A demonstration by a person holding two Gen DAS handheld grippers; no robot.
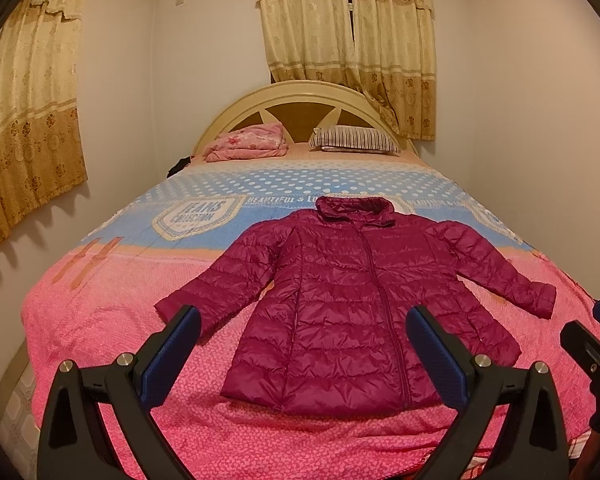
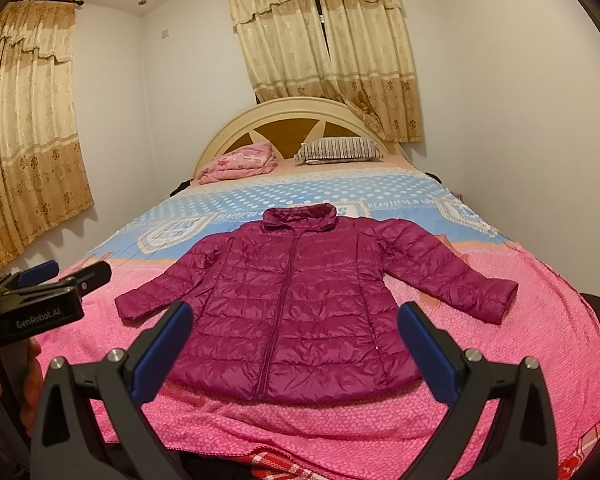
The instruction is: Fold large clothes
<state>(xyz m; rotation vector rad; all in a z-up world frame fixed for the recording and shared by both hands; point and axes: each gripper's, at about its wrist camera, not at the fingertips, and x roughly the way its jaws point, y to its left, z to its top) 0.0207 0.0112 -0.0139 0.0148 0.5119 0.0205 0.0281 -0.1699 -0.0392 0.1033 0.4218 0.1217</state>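
Note:
A magenta quilted puffer jacket (image 1: 352, 292) lies flat, front up and zipped, on the bed, collar toward the headboard, both sleeves spread out. It also shows in the right wrist view (image 2: 300, 304). My left gripper (image 1: 304, 322) is open and empty, held above the near end of the bed in front of the jacket's hem. My right gripper (image 2: 294, 318) is open and empty, beside the left one, also short of the hem. The left gripper's side shows at the left edge of the right wrist view (image 2: 44, 300).
The bed (image 1: 100, 320) has a pink and blue cover. A folded pink quilt (image 1: 246, 142) and a striped pillow (image 1: 354, 140) lie by the cream headboard (image 1: 300, 100). Curtains (image 1: 352, 48) hang behind and to the left. Walls stand close on both sides.

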